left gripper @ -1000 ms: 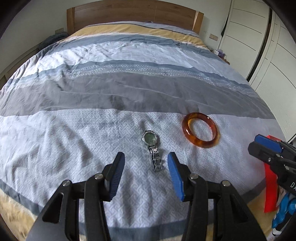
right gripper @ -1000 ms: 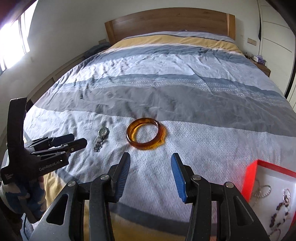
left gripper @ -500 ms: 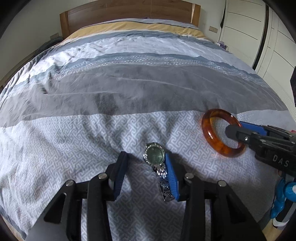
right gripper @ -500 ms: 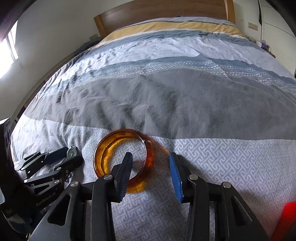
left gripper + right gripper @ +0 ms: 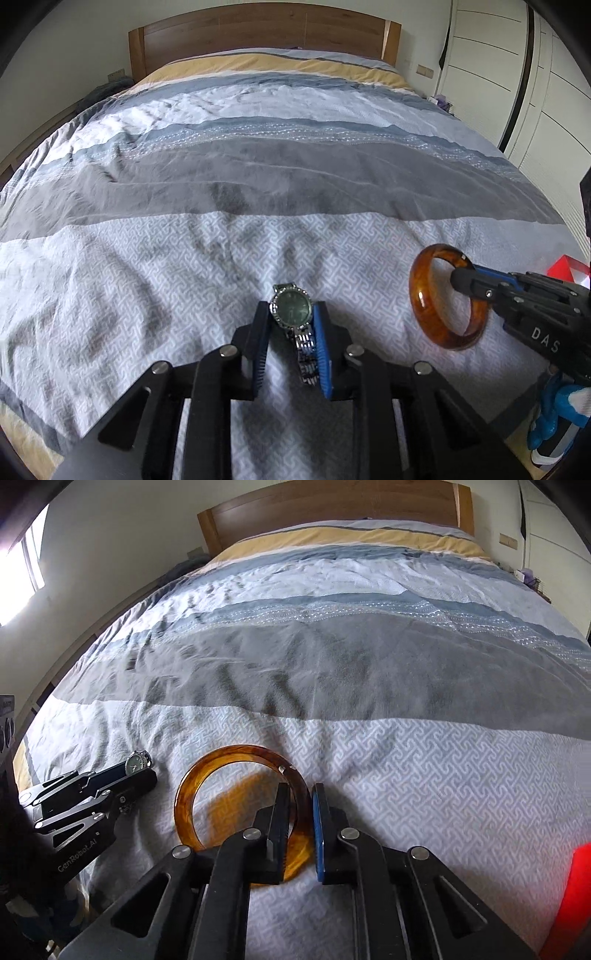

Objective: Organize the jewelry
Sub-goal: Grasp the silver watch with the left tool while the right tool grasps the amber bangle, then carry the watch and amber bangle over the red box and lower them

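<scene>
bedding in grey, blue and patterned white fills both views, soft and rumpled, which is why your two pieces lie slightly sunk in the bed (image 5: 155,280) near the bottom of each frame.

your left gripper (image 5: 290,328) has just been closing and its pads now sit against both sides of the watch (image 5: 291,312), at lower centre of the left view. you took it at the round case, with the band trailing down between the fingers, probably because the case is the only firm part.

your right gripper (image 5: 300,816) has also just been closing, one finger inside the bangle (image 5: 207,771) and one outside, pinching its right rim at lower centre of the right view. the ring is tipped up off the cover, so the grip looks set.

a red box (image 5: 567,264) shows at the right edge of the left view, likely where both go.
</scene>
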{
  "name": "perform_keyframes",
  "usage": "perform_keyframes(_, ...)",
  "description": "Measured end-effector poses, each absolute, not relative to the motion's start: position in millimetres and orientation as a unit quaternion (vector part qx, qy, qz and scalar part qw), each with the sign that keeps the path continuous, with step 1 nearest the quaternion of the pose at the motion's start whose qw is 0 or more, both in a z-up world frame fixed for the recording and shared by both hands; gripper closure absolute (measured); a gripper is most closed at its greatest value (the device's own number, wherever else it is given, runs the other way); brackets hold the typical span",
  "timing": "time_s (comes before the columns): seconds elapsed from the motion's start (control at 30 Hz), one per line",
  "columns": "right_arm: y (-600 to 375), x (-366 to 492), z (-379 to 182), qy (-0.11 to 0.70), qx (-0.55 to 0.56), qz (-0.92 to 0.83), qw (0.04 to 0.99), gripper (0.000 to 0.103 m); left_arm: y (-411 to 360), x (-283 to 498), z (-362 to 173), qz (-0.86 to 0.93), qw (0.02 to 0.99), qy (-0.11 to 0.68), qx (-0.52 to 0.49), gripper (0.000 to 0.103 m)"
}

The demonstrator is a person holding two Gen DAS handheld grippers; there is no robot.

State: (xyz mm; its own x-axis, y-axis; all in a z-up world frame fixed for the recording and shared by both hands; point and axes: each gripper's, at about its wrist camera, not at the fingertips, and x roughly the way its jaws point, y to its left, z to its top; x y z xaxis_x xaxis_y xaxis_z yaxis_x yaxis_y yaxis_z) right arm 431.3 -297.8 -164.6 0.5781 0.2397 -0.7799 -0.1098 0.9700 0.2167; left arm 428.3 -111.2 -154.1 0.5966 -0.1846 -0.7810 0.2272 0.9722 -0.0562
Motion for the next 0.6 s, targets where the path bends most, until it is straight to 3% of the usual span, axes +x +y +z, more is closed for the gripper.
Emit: perform_keyframes(0.6, -303.5, 262.7, -50.0, 0.388, 0.096, 0.084, 0.913, 0.092, -101.6, 282.9, -52.5, -0.136, 0.907, 0.396, 0.034, 0.082)
